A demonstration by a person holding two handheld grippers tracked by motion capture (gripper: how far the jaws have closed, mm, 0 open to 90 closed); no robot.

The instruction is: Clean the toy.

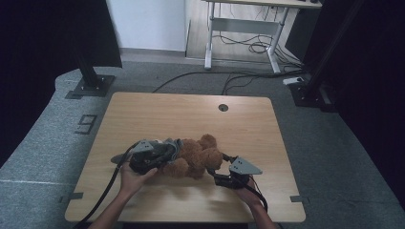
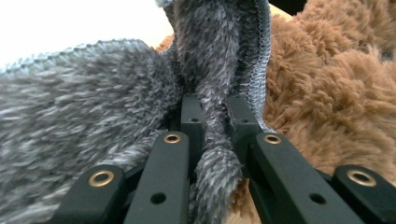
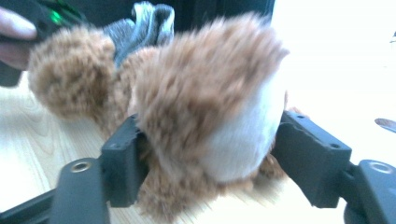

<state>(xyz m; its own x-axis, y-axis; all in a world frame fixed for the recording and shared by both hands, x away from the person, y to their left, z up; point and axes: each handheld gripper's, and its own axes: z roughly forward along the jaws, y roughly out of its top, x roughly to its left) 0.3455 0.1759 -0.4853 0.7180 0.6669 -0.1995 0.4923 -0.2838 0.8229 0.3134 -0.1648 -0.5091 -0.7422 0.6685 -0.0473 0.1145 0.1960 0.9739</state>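
Teddy bear (image 1: pixel 193 157) lies mid-table (image 1: pixel 191 114). Left claw (image 2: pixel 212 123) pinches its grey knit garment (image 2: pixel 93 107) tight; right claw (image 3: pixel 210 149) sits loosely around a paw (not clamping). Re-grip the paw firmly, then peel slowly.

Both forearms are reaching in low over the table, the left gripper (image 1: pixel 165 155) clamping its jaws tight while the right gripper (image 1: pixel 217 172) is spreading its jaws wide, angling inward
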